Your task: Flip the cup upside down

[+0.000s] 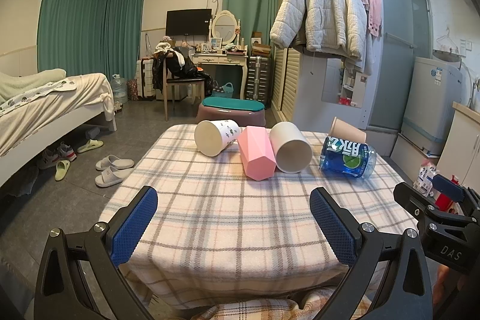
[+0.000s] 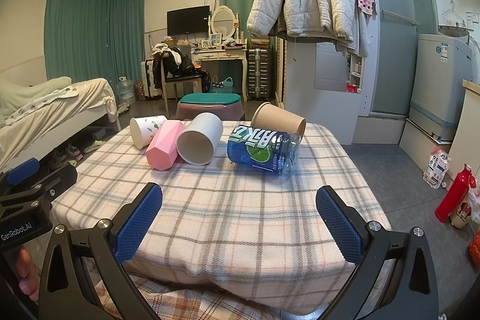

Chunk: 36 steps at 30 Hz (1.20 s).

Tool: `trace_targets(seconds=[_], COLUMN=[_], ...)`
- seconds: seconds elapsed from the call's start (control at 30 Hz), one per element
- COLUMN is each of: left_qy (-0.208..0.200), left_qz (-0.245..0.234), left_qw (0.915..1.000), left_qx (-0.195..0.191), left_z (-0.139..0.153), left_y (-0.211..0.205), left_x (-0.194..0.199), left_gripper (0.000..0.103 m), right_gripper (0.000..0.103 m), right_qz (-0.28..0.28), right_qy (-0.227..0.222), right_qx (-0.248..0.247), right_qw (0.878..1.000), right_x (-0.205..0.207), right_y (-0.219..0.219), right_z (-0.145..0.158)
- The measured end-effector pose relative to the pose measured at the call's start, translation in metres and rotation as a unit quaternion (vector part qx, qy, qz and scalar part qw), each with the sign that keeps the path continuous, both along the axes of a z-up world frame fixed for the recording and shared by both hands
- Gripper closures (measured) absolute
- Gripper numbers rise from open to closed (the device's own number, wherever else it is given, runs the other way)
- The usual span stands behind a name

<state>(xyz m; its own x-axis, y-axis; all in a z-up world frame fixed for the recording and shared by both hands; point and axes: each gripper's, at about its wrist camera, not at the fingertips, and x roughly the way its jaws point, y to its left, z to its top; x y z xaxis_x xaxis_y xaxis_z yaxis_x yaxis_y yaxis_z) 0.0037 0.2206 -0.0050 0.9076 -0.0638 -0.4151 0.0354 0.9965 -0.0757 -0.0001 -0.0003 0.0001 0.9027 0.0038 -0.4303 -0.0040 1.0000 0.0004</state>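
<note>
Lying on their sides in a loose row across the far part of the plaid tablecloth, five containers sit well ahead of both grippers. Taking the pink faceted cup as the landmark: a white cup with small printed figures lies just to its left, seeming to touch it; a plain white cup lies against its right side, open mouth turned toward the cameras; farther right lies a cut-down blue drink bottle with a lime label, and behind that a brown paper cup leans tilted against it. The left gripper hovers over the near edge of the cloth with its jaws spread wide and nothing between them; the pink cup lies beyond the gap, slightly right of its centre line and well apart from the blue pads. The right gripper is likewise wide open and holds nothing; in its view the pink cup lies ahead and to the left, outside the gap's centre, while the bottle sits nearly straight ahead between the jaw lines, far from the fingertips. The two grippers are side by side, each showing at the edge of the other's view.
</note>
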Motion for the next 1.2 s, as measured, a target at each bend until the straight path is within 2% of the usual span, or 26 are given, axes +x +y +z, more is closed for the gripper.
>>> trace_targets(seconds=[0.93,1.2], left_qy=[0.000,0.005], left_qz=[-0.001,-0.002], left_qw=[1.0000,0.9999], left_qx=[-0.002,-0.014], left_z=[0.001,0.008], left_y=[-0.002,-0.017], left_x=[0.000,0.014], left_gripper=[0.000,0.000], right_gripper=[0.000,0.000], right_qz=[-0.001,-0.010], right_qy=[0.001,-0.004], right_qx=[0.001,0.007], right_qw=[1.000,1.000], right_x=[0.001,0.015], right_y=[0.001,-0.014], right_z=[-0.005,0.011])
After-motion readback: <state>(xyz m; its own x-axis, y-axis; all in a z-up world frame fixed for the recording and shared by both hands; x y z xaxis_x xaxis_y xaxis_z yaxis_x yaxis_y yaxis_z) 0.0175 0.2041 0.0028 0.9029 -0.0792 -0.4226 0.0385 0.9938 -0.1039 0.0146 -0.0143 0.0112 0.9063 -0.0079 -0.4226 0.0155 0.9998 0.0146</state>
